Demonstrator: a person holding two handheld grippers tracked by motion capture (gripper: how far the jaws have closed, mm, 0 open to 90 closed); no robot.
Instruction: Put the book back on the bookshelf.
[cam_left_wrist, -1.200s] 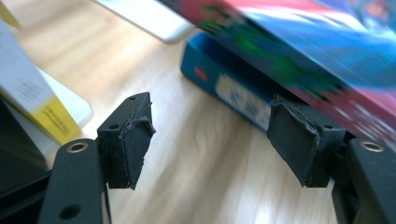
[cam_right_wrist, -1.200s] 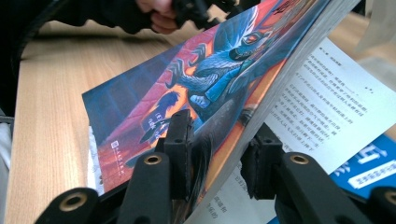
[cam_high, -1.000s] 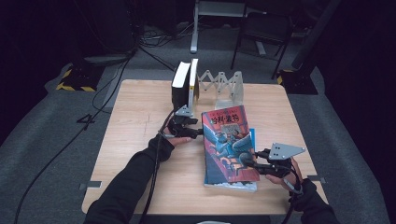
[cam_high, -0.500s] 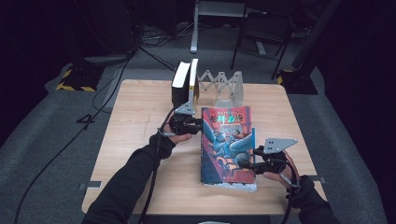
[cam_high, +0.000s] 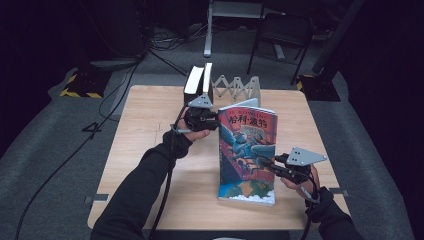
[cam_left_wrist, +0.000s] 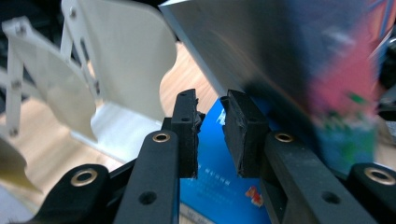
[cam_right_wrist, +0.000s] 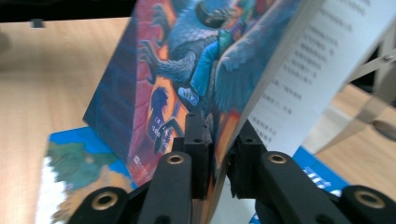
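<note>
Change: since a second ago we have tipped the book (cam_high: 247, 150) from lying flat to nearly upright, and the left gripper (cam_high: 212, 120) has stayed at its upper left corner.
Book: one paperback, its bottom edge near the table's (cam_high: 145, 130) front edge, right of centre.
Right gripper (cam_high: 265, 164): in its own view our jaws are clamped on the front cover's free edge, printed pages to their right.
Left gripper: our jaws stand a little apart beside the book's top corner; we cannot tell whether they touch it.
Writing: large Chinese characters across the cover's top; we cannot read the smaller print.
Around: one white accordion rack (cam_high: 240, 87) at the far edge, holding two upright books (cam_high: 199, 80), just behind the raised book.
</note>
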